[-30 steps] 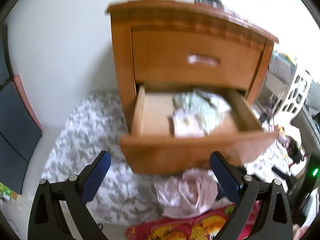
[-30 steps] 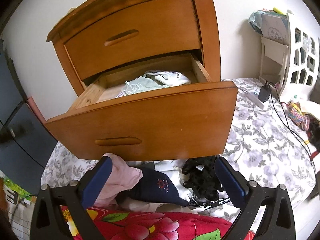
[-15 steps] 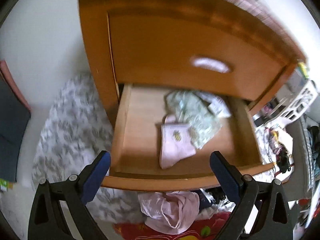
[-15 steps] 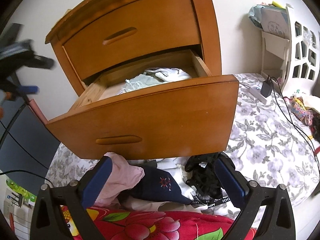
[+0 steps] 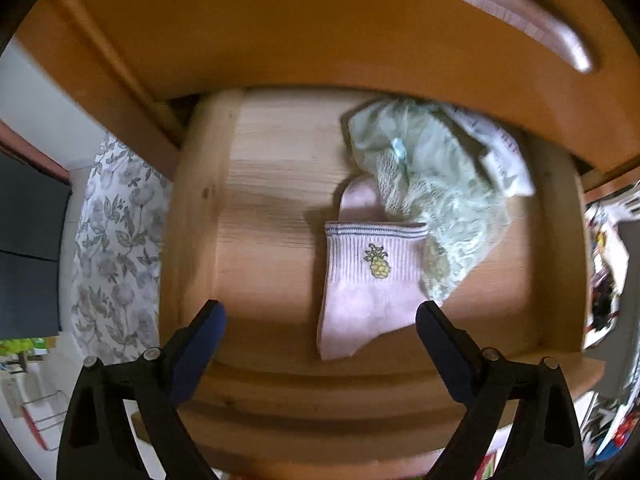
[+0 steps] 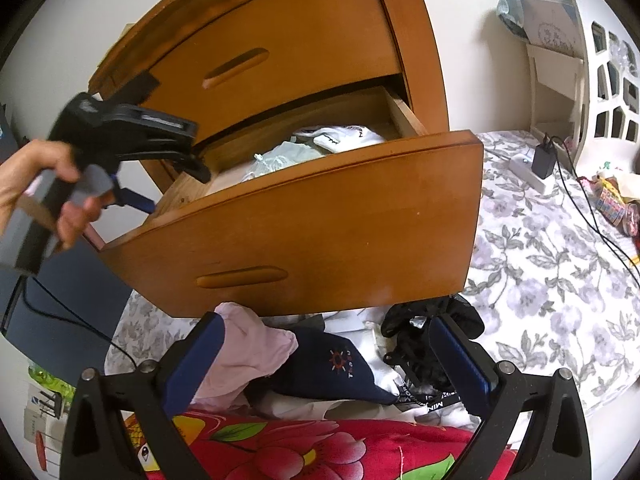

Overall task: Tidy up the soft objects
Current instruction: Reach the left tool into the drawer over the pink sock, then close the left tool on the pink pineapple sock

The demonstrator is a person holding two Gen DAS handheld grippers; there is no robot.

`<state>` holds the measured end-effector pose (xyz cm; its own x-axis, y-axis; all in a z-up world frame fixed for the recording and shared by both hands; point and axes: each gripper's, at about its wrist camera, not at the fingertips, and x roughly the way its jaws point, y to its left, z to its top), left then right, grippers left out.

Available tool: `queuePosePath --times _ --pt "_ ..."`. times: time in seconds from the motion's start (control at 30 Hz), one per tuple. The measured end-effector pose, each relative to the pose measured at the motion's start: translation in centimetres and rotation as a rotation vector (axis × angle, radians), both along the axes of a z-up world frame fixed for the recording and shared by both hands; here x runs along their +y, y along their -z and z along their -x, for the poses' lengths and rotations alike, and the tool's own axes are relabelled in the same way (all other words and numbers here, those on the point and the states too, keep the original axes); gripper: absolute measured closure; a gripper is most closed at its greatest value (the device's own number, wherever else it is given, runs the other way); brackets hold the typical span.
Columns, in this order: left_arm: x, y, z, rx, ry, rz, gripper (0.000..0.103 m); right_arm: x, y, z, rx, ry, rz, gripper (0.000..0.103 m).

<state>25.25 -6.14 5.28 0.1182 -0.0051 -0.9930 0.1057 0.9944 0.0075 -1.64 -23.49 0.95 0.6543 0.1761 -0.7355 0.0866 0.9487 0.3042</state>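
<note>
Left wrist view: left hand-held gripper [image 5: 320, 320] spread wide, empty, poised over open drawer [image 5: 192, 208]. Pink pineapple sock [image 5: 368, 284] just ahead at 1 o'clock, long axis 12-to-6. Right hand-held gripper [image 6: 324, 344] farther, likewise wide and empty, over bed clothes.

A home bedroom; a wooden nightstand [image 6: 304, 128] with open drawer [image 6: 320, 220] stands on a floral bedsheet [image 6: 540, 248] strewn with clothes [image 6: 304, 364].

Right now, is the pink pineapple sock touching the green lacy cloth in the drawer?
Touching. The left wrist view shows the green lacy cloth lying over the upper part and right edge of the pink pineapple sock, with no bare drawer wood between them.
</note>
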Motion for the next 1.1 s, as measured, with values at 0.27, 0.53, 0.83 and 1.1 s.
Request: queuePosePath --times 0.27,0.53,0.83,1.1 --pt "-3.6 3.5 -1.1 0.112 0.095 -0.092 0.007 -0.2 0.5 -0.2 0.016 -0.008 -0.038 0.0" --pt "-6.5 5.5 -1.6 0.173 0.146 -0.112 0.007 -0.6 0.9 -0.4 0.028 -0.01 -0.07 0.0" --pt "-9.6 6.7 -3.0 0.209 0.209 -0.169 0.007 -0.6 1.1 -0.5 0.032 -0.012 -0.089 0.0" --pt "-10.6 6.9 -3.6 0.221 0.218 -0.147 0.022 -0.7 1.1 -0.6 0.037 -0.009 -0.1 0.0"
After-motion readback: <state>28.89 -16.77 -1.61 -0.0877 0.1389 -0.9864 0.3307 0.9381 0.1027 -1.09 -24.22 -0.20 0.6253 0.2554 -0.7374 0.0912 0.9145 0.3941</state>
